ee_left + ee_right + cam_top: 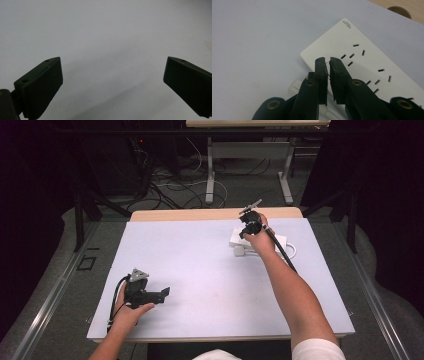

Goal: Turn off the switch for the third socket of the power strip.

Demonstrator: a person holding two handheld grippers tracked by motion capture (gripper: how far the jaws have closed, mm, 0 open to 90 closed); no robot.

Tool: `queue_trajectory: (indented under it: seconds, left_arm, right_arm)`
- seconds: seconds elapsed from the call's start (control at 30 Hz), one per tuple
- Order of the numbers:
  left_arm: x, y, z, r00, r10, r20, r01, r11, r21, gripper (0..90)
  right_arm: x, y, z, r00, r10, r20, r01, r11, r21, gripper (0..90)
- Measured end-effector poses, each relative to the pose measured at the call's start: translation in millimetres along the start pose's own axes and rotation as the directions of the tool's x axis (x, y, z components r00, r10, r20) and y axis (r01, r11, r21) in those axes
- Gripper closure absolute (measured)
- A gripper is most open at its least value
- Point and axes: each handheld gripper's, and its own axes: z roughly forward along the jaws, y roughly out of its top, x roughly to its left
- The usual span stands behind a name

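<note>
on the left, near the front edge of the worktop (pixel 200 270), the left gripper (pixel 159 295) lies low in the person's left hand (pixel 131 312), pointing across the pale sheet toward the right; in the left gripper view its jaws stand wide apart with only bare white surface between them. well apart from it, toward the far right part of the worktop, the right hand (pixel 260 240) holds the right gripper (pixel 243 231) tipped down over a white power strip (pixel 236 237), with its cable running back along the forearm. in the right gripper view (pixel 328 62) the jaws are drawn almost together, just a thin slit between them, their tips right over the near end of the power strip (pixel 367 62) beside a group of slots; whether anything is pinched in that slit is too small to tell. a small clear plastic piece (pixel 295 87) sits at the strip's edge beneath the jaws.
</note>
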Motion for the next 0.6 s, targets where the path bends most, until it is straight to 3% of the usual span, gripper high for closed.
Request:
queue_trajectory:
  seconds: [0.53, 0.6]
  left_arm:
    - [-0.5, -0.1, 0.2, 1.0, -0.007, 0.003, 0.007, 1.0, -0.001, 2.7]
    - [-0.5, -0.1, 0.3, 1.0, -0.006, 0.003, 0.006, 1.0, 0.0, 2.7]
  right_arm:
    - [1.6, -0.9, 15.3, 1.0, -0.005, 0.006, 0.005, 1.0, 0.023, 90.0]
    - [2.2, -1.4, 18.1, 0.9999, 0.003, -0.013, -0.003, 1.0, 0.013, 90.0]
